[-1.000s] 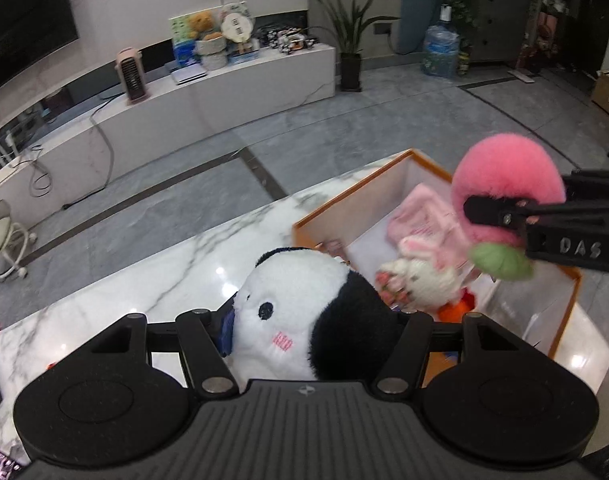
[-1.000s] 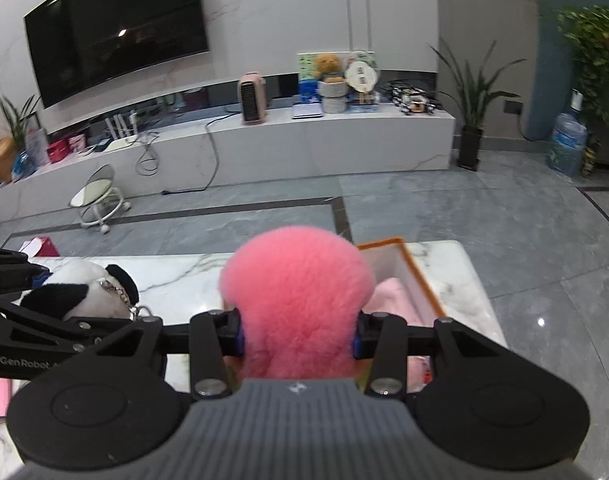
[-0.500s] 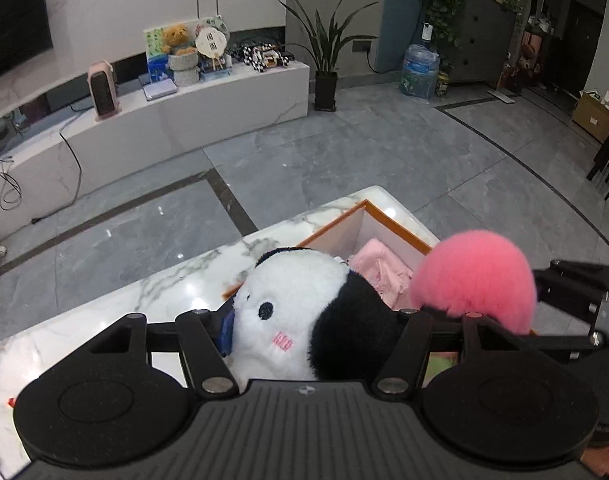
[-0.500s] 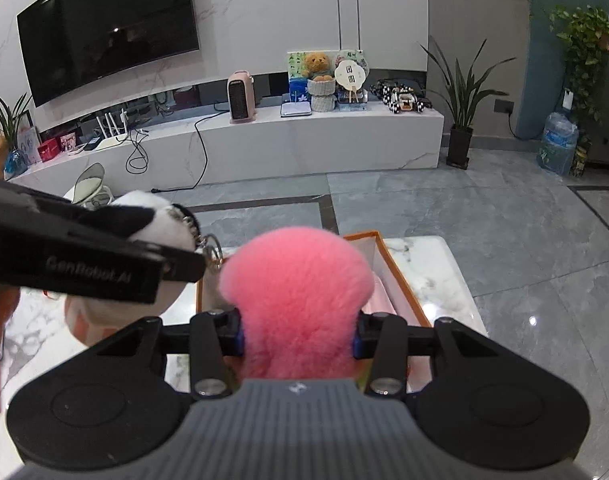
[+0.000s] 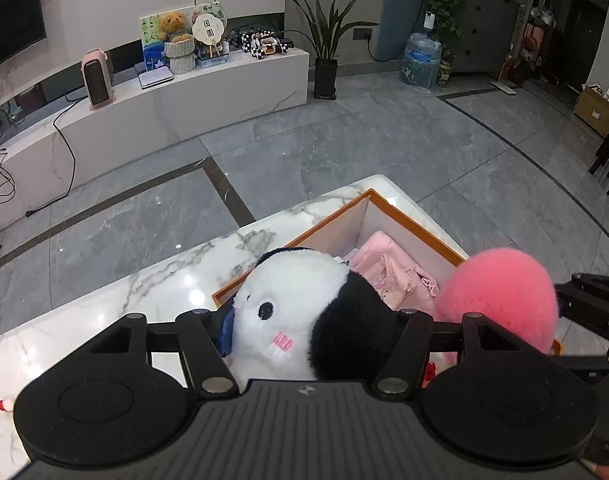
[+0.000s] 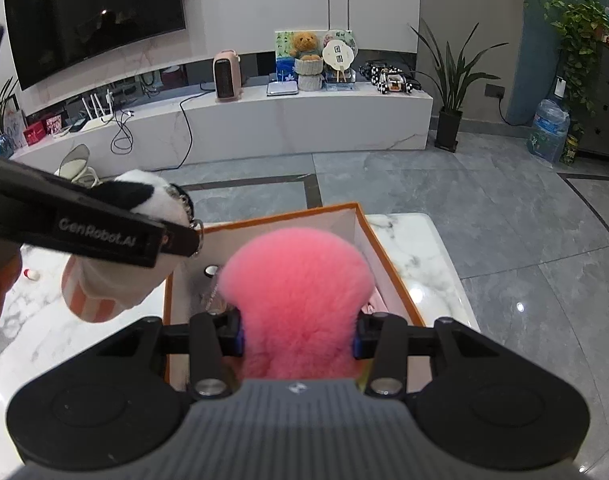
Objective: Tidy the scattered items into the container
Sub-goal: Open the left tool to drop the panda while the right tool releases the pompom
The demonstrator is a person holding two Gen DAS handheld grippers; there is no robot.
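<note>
While both grippers hang over the box, each one has a toy clamped:
Left gripper [image 5: 310,326]: jaws part-way closed, pads pressed into both sides of the panda plush [image 5: 304,312]; the toy fills the gap between the fingers.
Panda plush: white face and black patch face the left wrist camera; in the right wrist view its metal keyring [image 6: 194,226] dangles off the finger tip and a striped pink-and-white base [image 6: 92,300] hangs below the fingers.
Right gripper [image 6: 298,338]: jaws narrower, squeezing the waist of the pink fluffy toy [image 6: 296,280]; fur bulges out ahead of the pads.
Pink fluffy toy: just right of the left fingers in the left wrist view, just beside the panda; cannot tell whether they touch.
Container: orange-rimmed box [image 5: 408,220] with white walls, directly below and ahead of both sets of fingers; neither held toy rests in it.
Inside box: pink fabric item [image 5: 396,276] lying ahead of the left fingers, under the two toys.
Support: white marble table [image 5: 144,280] under the box.
Stray: small red-and-white item [image 5: 4,404] on the table, far left of the left fingers, well apart from the box.
</note>
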